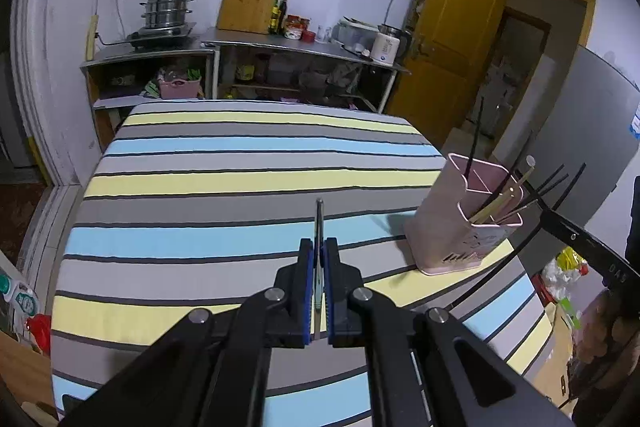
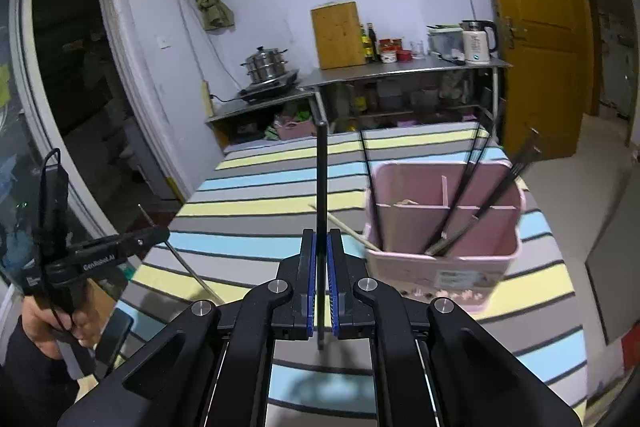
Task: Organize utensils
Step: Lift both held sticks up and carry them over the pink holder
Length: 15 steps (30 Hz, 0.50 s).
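Observation:
My left gripper (image 1: pixel 319 245) is shut on a thin grey metal chopstick (image 1: pixel 319 223) that points forward over the striped table (image 1: pixel 240 187). To its right stands a pink utensil holder (image 1: pixel 460 227) with several dark and pale chopsticks in its compartments. My right gripper (image 2: pixel 321 237) is shut on a black chopstick (image 2: pixel 321 179), held upright just left of the pink holder (image 2: pixel 444 267). A pale wooden stick (image 2: pixel 344 227) pokes out over the holder's near left corner. The left gripper (image 2: pixel 162 233) shows at the left of the right wrist view, the right gripper (image 1: pixel 546 209) beside the holder in the left wrist view.
A steel counter (image 1: pixel 280 45) behind the table carries a steamer pot (image 1: pixel 166 13), a cutting board (image 1: pixel 250 1), bottles and a kettle (image 1: pixel 386 47). A yellow door (image 1: pixel 452 27) stands open at the right. The holder sits near the table's right edge.

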Motion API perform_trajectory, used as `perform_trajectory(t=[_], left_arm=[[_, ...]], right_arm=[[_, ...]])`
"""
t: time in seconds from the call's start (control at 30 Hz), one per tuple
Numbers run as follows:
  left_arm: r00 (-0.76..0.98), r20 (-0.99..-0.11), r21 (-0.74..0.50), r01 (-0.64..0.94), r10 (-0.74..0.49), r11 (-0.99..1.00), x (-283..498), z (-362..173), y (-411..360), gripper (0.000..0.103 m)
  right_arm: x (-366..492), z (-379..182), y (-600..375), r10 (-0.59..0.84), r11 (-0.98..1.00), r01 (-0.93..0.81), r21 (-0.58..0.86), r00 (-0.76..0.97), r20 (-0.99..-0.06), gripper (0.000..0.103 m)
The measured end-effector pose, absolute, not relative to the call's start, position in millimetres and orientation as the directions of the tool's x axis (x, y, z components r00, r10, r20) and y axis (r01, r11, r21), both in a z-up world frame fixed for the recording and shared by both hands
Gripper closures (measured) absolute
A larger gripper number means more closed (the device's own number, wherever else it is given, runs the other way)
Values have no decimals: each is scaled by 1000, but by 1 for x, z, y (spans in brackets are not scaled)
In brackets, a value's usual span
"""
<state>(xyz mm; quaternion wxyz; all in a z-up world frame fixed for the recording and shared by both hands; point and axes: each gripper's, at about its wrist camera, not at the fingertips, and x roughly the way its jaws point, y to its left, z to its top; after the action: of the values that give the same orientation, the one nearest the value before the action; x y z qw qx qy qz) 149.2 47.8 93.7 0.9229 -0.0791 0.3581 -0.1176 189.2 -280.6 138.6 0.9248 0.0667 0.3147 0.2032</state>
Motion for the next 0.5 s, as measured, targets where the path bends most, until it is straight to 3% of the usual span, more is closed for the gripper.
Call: perform_trajectory(t=[0.5], left_arm=[[713,-579,-259,299,-395,918,154,152,-4,98]], right_arm=[[178,178,-324,364,928,-261,266,790,-493,98]])
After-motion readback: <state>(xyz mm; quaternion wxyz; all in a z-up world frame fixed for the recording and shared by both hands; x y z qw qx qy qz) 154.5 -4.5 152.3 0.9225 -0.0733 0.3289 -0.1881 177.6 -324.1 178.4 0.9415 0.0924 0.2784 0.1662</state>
